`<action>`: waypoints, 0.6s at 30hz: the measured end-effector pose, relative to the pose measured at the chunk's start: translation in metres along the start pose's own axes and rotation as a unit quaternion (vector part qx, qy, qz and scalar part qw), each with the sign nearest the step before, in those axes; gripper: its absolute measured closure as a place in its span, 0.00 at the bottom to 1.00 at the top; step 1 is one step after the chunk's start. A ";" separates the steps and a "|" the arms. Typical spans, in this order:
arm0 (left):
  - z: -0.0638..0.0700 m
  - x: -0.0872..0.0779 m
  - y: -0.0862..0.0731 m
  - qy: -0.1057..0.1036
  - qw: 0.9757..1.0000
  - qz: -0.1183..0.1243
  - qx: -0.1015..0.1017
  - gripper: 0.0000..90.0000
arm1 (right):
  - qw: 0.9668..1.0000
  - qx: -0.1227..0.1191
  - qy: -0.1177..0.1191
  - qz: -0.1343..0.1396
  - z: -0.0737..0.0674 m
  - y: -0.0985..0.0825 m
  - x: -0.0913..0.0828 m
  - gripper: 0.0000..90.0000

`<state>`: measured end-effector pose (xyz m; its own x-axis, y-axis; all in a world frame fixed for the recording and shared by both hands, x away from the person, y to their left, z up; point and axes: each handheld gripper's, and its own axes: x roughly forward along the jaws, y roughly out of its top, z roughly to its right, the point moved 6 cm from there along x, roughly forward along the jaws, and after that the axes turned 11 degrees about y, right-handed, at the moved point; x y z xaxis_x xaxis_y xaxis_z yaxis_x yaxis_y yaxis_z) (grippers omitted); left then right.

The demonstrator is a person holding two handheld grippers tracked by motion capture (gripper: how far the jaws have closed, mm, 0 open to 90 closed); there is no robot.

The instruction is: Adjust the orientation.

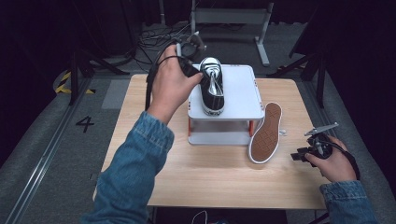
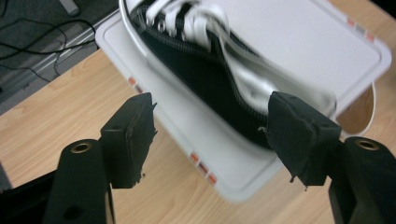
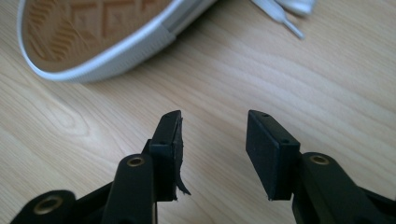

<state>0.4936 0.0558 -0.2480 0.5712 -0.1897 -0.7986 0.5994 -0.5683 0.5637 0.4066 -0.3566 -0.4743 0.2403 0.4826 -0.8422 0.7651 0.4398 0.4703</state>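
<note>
Left gripper (image 2: 210,128), jaws wide, at a black shoe (image 1: 212,86) on a white stand (image 1: 243,93), frame centre; right gripper (image 3: 212,149) spread empty, lower right.

Left claw (image 2: 210,133) extended forward, jaws wide apart; right claw (image 3: 212,149) held low, jaws parted.

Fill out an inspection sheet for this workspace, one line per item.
Surface: wooden table, bare at the front.
Job's things: black shoe upright on the white shelf stand; second shoe tipped with its tan sole up, leaning against the stand.
Clutter: nothing seen.
Grippers: left gripper open, by the black shoe on the stand; right gripper open, empty over bare wood.
Cables: black cable trailing from the left gripper; loose cables on the floor behind.
Surroundings: dark room, metal frame, floor marking 4.
</note>
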 end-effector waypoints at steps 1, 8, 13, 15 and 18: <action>-0.002 -0.001 -0.008 -0.001 1.000 0.001 0.005 0.35 | 1.000 -0.001 0.002 0.001 -0.001 0.002 0.001 0.63; -0.021 0.012 -0.056 0.018 0.999 -0.010 0.027 0.35 | 0.998 -0.057 0.000 0.033 -0.003 0.028 0.007 0.60; -0.023 0.019 -0.088 0.010 0.999 -0.012 0.030 0.33 | 0.997 -0.064 -0.004 0.041 -0.004 0.047 0.008 0.63; -0.022 0.021 -0.094 0.005 1.000 -0.012 0.027 0.34 | 0.997 -0.066 -0.006 0.043 -0.004 0.052 0.008 0.63; -0.022 0.034 -0.114 -0.014 1.000 -0.019 0.012 0.34 | 0.997 -0.067 -0.006 0.045 -0.004 0.065 0.013 0.69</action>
<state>0.4572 0.1315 -0.3348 0.5312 -0.1900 -0.8257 0.6067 -0.5949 0.5272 0.4566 -0.3186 -0.4534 0.3122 0.5169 -0.7971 0.6537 0.4919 0.5750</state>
